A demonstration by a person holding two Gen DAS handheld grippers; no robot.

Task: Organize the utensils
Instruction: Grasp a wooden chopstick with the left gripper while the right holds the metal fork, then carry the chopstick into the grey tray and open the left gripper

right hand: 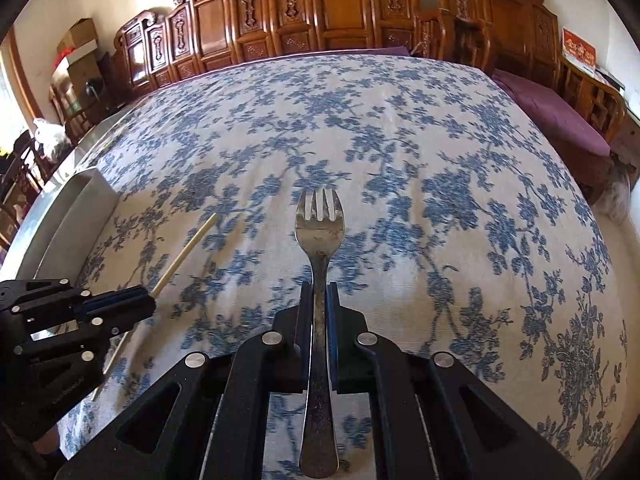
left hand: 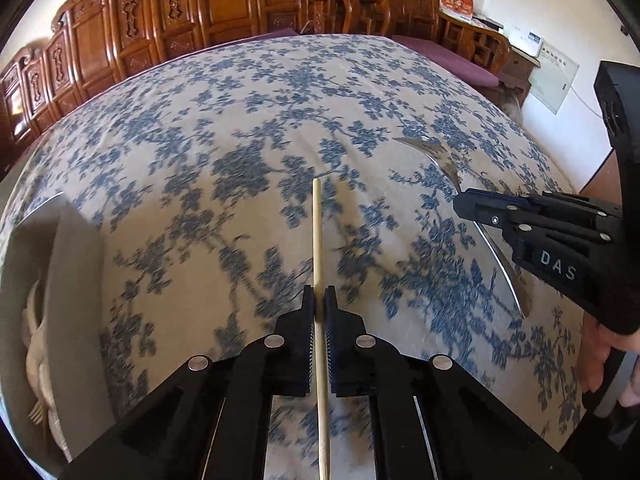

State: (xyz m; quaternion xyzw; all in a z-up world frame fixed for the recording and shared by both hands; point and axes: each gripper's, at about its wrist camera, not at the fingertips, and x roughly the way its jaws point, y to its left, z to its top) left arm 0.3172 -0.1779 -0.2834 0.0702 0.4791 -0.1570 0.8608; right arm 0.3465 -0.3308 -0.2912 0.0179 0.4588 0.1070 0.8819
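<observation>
Left tool [left hand: 319, 300]: clenched on a single wooden chopstick [left hand: 318, 248], gripped partway along its length, the shaft running forward between the pads and back under the tool. Whether the far tip rests on the floral tablecloth [left hand: 240, 120] or hangs just above it cannot be told.

Right tool [right hand: 319, 300]: clenched on the handle of a metal fork [right hand: 319, 240], tines pointing forward, head clear of the cloth-covered desk.

Grey tray [right hand: 76, 208]: at the left edge of the desk, near the left tool; a pale wooden fork [left hand: 38, 408] and similar pale utensils lie inside it. Judged to be the destination for sorting.

Step in hand, as judged: both utensils secured, carriage to the tray to follow.

Handling notes: keep the chopstick level, as it is thin and round and may swivel in the pads. Bring it lengthwise along the tray before letting go, low enough that it does not bounce or roll. Move one tool at a time, since the two sit near each other and the tray lies to one side.
</observation>
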